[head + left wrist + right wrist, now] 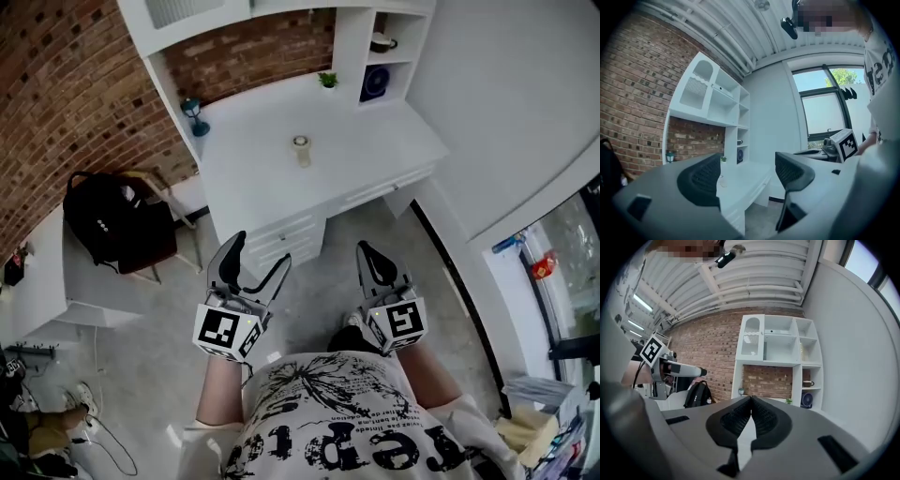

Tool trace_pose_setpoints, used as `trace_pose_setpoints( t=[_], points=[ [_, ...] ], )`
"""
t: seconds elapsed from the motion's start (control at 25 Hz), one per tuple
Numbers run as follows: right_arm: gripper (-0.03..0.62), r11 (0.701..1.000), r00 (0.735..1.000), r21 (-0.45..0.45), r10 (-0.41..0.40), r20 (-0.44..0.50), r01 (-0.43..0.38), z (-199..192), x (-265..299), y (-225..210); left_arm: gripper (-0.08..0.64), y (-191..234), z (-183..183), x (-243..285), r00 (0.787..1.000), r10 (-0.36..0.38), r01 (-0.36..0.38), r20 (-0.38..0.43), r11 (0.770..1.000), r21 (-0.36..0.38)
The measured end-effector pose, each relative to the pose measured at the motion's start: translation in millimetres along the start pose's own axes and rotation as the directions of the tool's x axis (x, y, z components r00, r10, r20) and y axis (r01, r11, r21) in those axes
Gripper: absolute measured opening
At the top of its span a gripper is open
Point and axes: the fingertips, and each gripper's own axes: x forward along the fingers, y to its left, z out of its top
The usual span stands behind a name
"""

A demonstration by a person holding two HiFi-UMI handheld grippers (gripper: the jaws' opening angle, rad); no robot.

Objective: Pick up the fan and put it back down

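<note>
The left gripper stands wide open with nothing between its jaws. The right gripper has its jaws pressed together, empty. Both hover short of the white desk. The fan sits in a shelf cubby at 1 o'clock, untouched.

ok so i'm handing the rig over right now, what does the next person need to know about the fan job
Left gripper: jaws apart, nothing between them.
Right gripper: jaws together, empty.
Fan: standing in the shelf cubby at the desk's far right corner, just under the mug; neither gripper touches it.
Both grippers are held out in front of the person, over the floor and short of the desk.
Done: nothing yet.
Left: step up to the desk, grasp the fan, lift it, set it back down.
</note>
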Motion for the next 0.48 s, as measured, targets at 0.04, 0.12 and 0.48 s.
trace_pose_setpoints(
  t=[0.04, 0.12, 0.48],
  points=[
    [0.015, 1.0, 1.0, -0.001, 0.022, -0.002, -0.022, 1.0, 8.5, -19.4, 0.353, -3.0, 2.7, 18.3, 1.0, 0.023, -0.023, -0.004, 1.0, 0.002],
    [0.015, 0.998, 0.998, -0.004, 0.063, -0.006, -0.063, 3.3, 24.3, -58.1, 0.353, -8.8, 8.2, 56.1, 0.998, 0.067, -0.067, -0.009, 0.998, 0.003],
    [0.015, 0.984, 0.984, -0.024, 0.177, -0.032, -0.178, -15.3, 78.5, -189.3, 0.353, -28.8, -11.2, 196.7, 0.981, 0.182, -0.184, -0.067, 0.983, -0.027]
  ],
)
